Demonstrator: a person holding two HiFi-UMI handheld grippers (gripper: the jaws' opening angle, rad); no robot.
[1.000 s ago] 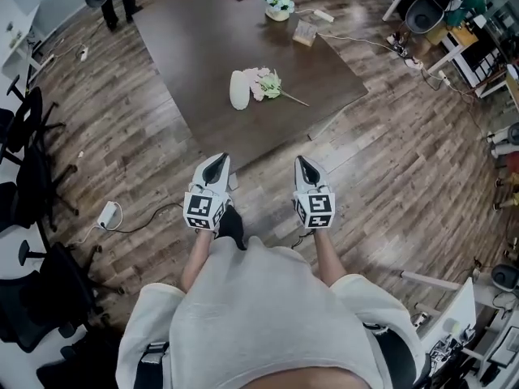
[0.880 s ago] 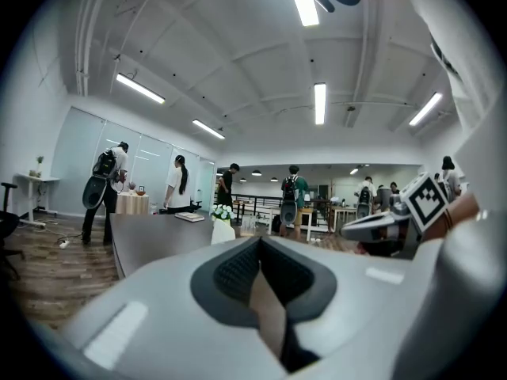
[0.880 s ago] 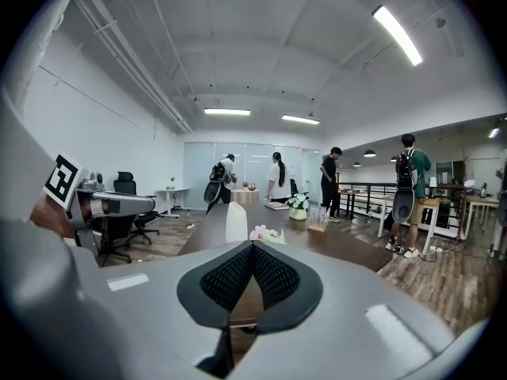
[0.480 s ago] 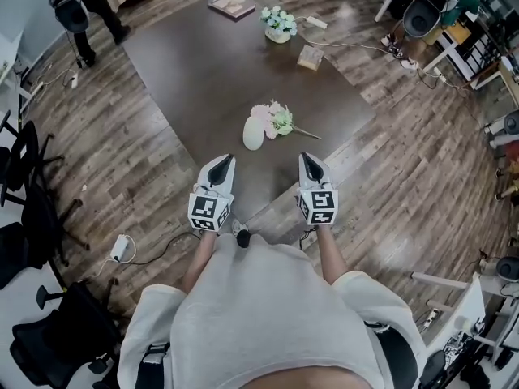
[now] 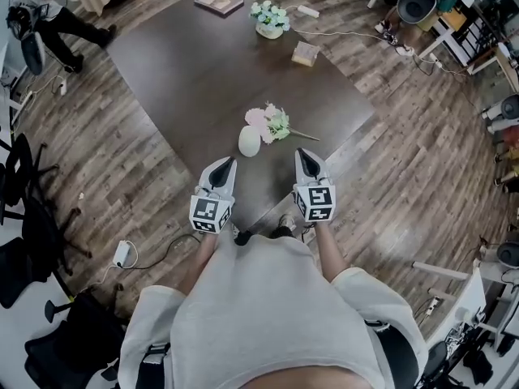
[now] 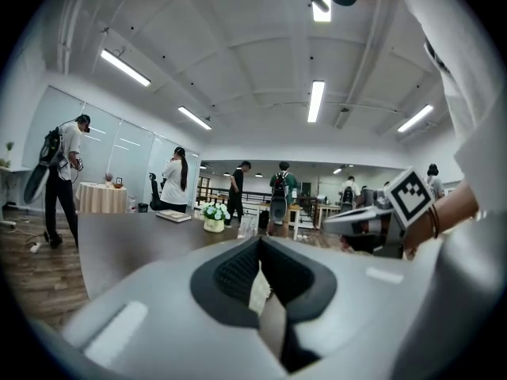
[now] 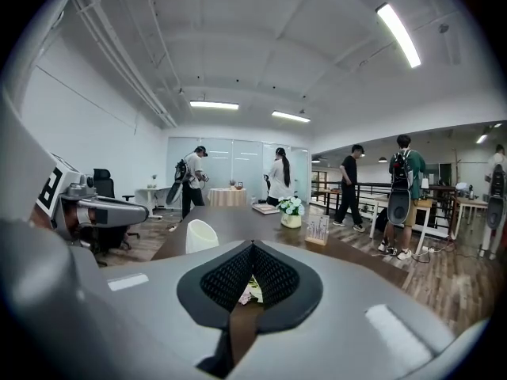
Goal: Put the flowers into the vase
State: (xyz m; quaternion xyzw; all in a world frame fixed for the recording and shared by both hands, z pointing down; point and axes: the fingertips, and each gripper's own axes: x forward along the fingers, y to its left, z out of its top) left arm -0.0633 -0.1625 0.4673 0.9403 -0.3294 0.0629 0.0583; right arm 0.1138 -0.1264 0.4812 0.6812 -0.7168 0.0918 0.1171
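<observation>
Well, both my left tongs (image 5: 225,163) and right tongs (image 5: 302,154) are pinched together, empty, near the vase (image 5: 249,141); flowers (image 5: 274,123) lie just beside the vase on the desk (image 5: 178,63)

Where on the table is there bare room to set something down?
Bare: the table's left side, from book to vase, and the middle between box and flowers. Crowded: the near corner, where vase and flowers sit together, and the far edge with book and pot.
</observation>
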